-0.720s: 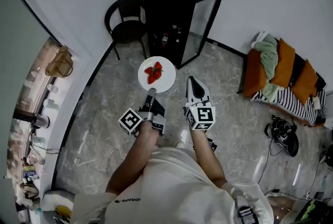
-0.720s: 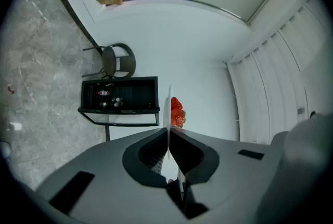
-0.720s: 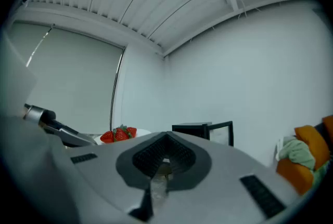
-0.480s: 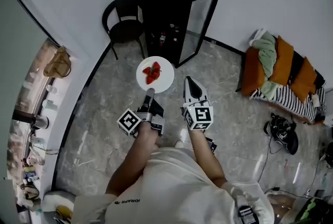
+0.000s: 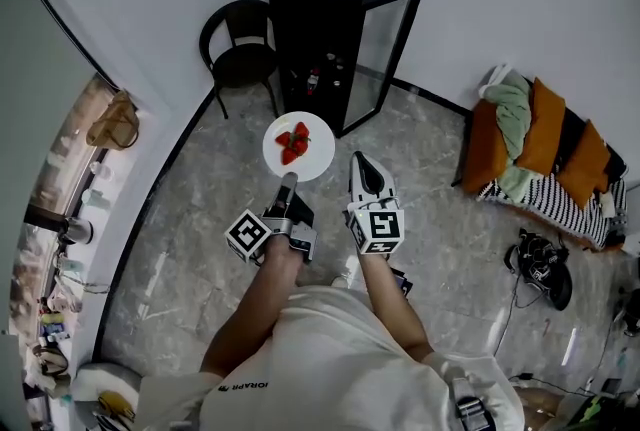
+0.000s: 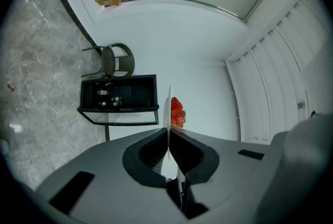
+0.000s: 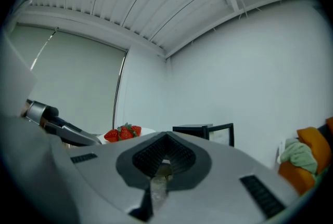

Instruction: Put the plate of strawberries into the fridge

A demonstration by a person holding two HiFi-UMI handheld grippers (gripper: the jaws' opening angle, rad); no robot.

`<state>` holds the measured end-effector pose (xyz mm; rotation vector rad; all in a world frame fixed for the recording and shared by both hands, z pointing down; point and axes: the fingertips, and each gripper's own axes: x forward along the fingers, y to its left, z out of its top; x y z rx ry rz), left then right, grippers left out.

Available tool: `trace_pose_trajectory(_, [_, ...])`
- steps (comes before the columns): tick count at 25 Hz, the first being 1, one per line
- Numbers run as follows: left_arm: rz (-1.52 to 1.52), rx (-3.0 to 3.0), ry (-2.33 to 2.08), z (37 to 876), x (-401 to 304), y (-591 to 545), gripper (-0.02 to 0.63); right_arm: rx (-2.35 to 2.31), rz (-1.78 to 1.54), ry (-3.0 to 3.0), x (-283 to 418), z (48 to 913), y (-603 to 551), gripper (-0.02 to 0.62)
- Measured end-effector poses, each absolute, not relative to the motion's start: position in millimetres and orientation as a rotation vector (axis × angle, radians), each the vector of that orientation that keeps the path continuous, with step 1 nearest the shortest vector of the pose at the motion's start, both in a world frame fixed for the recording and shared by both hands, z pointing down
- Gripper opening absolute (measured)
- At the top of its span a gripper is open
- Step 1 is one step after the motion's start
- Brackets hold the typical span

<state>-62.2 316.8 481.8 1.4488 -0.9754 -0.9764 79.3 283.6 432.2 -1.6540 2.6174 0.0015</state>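
Plate (image 5: pixel 318 157) position: held clear of the grey stone floor (image 5: pixel 200 219), in front of the black fridge (image 5: pixel 320 9) and not yet inside it. Three or so strawberries (image 5: pixel 293 141) lie on the plate, grouped toward its left half as seen in the head view. The left gripper (image 5: pixel 288 181) has its jaws closed on the near rim of the plate; in the left gripper view the rim runs edge-on between the two pads, with both pads pressed against it. The right gripper (image 5: pixel 360 162) is beside the plate on the right, not touching it; its jaws are together with nothing between them. The glass fridge door (image 5: pixel 385 49) stands swung open to the right. Small containers (image 5: pixel 316 75) sit on the fridge shelves, too small to identify. A black chair (image 5: pixel 240 44) stands just beside the fridge on the left, against the wall.
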Motion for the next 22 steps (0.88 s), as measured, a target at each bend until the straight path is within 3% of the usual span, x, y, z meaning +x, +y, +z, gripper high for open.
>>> trace_pose_trajectory(10, [-1.025,1.423,-1.013,476,-25,305,0.012,-1.599,-0.059,2.621,116,432,264,0.003])
trace_pose_trajectory(22, [-1.062,1.383,-1.037,494,-21,274,0.012,-1.543,-0.056,2.689,105,447,234,0.003])
